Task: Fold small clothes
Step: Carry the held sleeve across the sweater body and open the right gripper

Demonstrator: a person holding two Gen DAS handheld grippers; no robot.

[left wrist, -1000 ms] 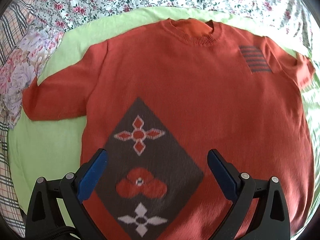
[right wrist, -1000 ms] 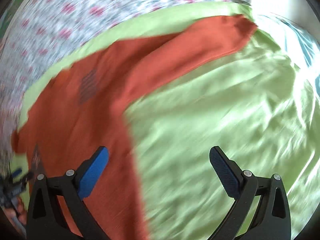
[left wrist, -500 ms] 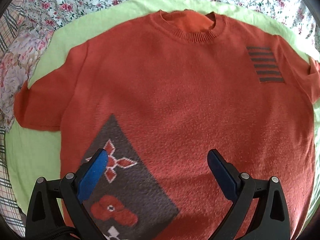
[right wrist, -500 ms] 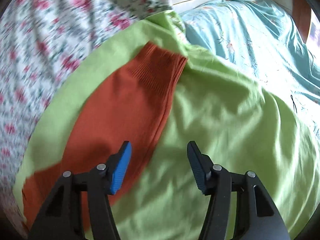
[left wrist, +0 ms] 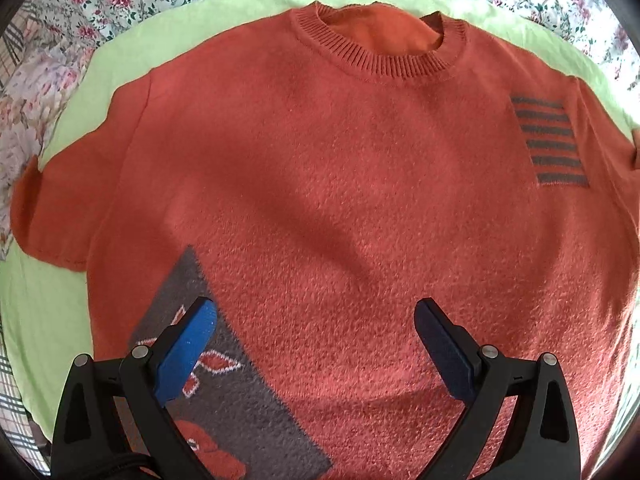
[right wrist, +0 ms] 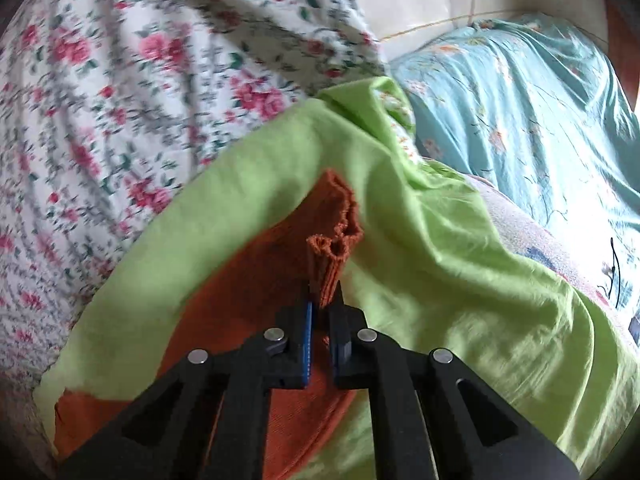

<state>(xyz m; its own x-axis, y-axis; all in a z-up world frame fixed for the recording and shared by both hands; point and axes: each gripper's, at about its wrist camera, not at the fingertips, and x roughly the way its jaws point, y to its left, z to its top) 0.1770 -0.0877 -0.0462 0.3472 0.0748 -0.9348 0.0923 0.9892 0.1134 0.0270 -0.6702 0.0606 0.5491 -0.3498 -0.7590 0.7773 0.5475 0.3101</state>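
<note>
An orange knit sweater [left wrist: 320,168] lies flat, front up, on a lime green sheet [left wrist: 240,0]. It has a ribbed collar at the top, a grey striped patch [left wrist: 548,140] on the right chest and a grey diamond with flowers [left wrist: 224,380] at the lower left. My left gripper [left wrist: 316,332] is open and empty, just above the sweater's lower body. My right gripper [right wrist: 324,300] is shut on the ribbed cuff [right wrist: 332,248] of the sweater's sleeve [right wrist: 240,320], which bunches up between the jaws.
A floral quilt [right wrist: 140,80] borders the green sheet [right wrist: 440,280] at the back and left. A turquoise floral blanket [right wrist: 520,100] lies to the right. Plaid fabric [left wrist: 12,380] shows at the far left edge of the left wrist view.
My right gripper moved along the sleeve to its cuff and closed on it. My left gripper moved forward over the sweater toward the collar, staying open.
</note>
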